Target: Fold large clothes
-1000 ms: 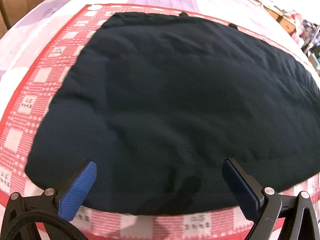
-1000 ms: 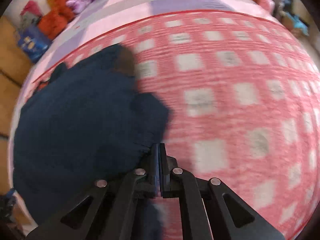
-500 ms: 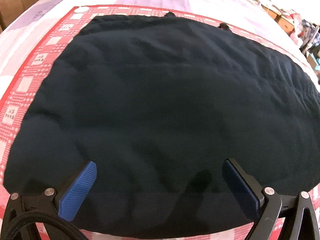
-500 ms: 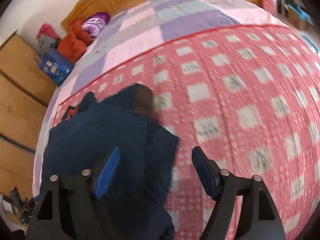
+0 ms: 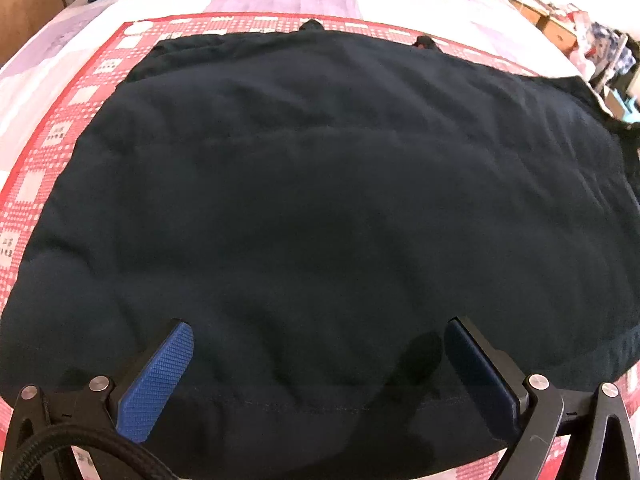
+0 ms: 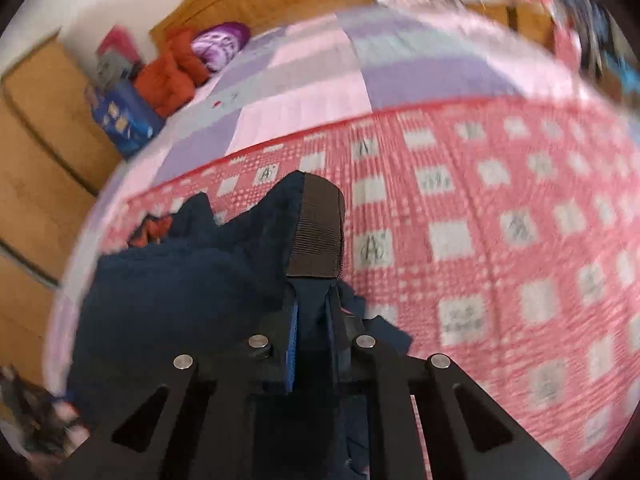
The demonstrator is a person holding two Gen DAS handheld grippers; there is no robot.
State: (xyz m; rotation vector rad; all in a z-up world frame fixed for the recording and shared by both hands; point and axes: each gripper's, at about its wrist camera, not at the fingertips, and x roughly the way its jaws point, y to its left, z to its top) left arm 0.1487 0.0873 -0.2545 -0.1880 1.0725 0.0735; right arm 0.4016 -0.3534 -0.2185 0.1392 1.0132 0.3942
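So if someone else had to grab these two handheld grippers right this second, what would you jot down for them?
Left gripper: jaws wide open, holding nothing, hovering over the near hem of the dark garment.
Right gripper: jaws closed on a sleeve of the garment, ribbed cuff sticking out past the tips.
Garment: spread fairly flat on the red checked blanket on the bed.
Done: body laid out, sleeve gripped.
Left: probably fold that sleeve onto the body, then fold the body.
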